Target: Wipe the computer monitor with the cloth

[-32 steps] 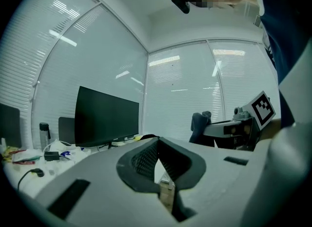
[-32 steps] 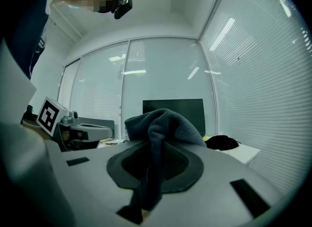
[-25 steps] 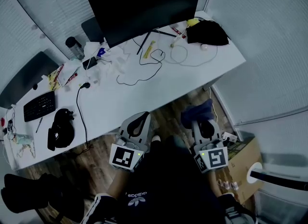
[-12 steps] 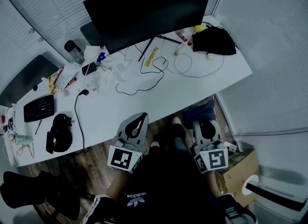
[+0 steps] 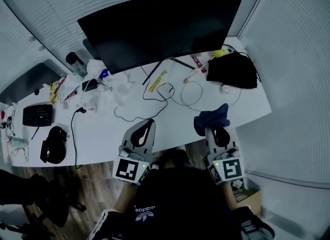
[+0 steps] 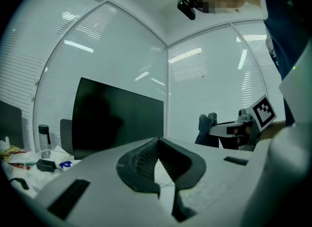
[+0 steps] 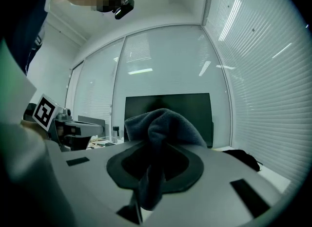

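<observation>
A wide black monitor (image 5: 160, 28) stands dark at the back of the white desk (image 5: 175, 125); it also shows in the left gripper view (image 6: 117, 116) and behind the cloth in the right gripper view (image 7: 195, 111). My right gripper (image 5: 215, 126) is shut on a dark blue cloth (image 5: 211, 118), which bunches up out of its jaws (image 7: 163, 123) over the desk's front edge. My left gripper (image 5: 143, 132) is shut and holds nothing, level with the right one. Both sit well short of the screen.
Loose cables (image 5: 154, 97), a yellow item (image 5: 156, 81) and crumpled wrappers (image 5: 103, 87) litter the desk. A black bag (image 5: 232, 70) lies at the right, a keyboard (image 5: 37, 114) and black headset (image 5: 53, 143) at the left. Blinds cover the walls around.
The grippers and the view have moved forward toward the desk. The cloth now hangs over the desk's front edge, and the monitor looks larger and nearer.
</observation>
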Motion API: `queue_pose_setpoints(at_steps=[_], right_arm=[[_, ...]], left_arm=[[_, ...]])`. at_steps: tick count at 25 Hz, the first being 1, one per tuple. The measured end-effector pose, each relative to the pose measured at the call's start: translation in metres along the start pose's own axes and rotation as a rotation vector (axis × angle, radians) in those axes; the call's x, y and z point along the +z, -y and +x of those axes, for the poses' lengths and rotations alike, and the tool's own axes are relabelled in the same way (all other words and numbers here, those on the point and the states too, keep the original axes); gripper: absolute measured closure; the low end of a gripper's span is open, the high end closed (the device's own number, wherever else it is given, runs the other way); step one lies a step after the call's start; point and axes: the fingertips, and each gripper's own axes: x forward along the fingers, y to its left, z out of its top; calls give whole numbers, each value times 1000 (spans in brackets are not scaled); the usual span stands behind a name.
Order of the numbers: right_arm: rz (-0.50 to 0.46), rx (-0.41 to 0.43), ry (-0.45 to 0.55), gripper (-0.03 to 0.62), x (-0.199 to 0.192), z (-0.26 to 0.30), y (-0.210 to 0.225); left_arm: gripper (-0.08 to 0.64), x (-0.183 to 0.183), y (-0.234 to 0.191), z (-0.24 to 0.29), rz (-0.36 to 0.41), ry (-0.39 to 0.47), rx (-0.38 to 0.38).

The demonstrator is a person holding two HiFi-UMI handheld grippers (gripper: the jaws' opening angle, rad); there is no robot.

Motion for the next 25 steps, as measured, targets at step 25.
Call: queue_pose_setpoints(at_steps=[25], right_arm=[[1,133,-3,545,11,68,41]], left_arm=[[555,12,-32,36,-11,32,199]])
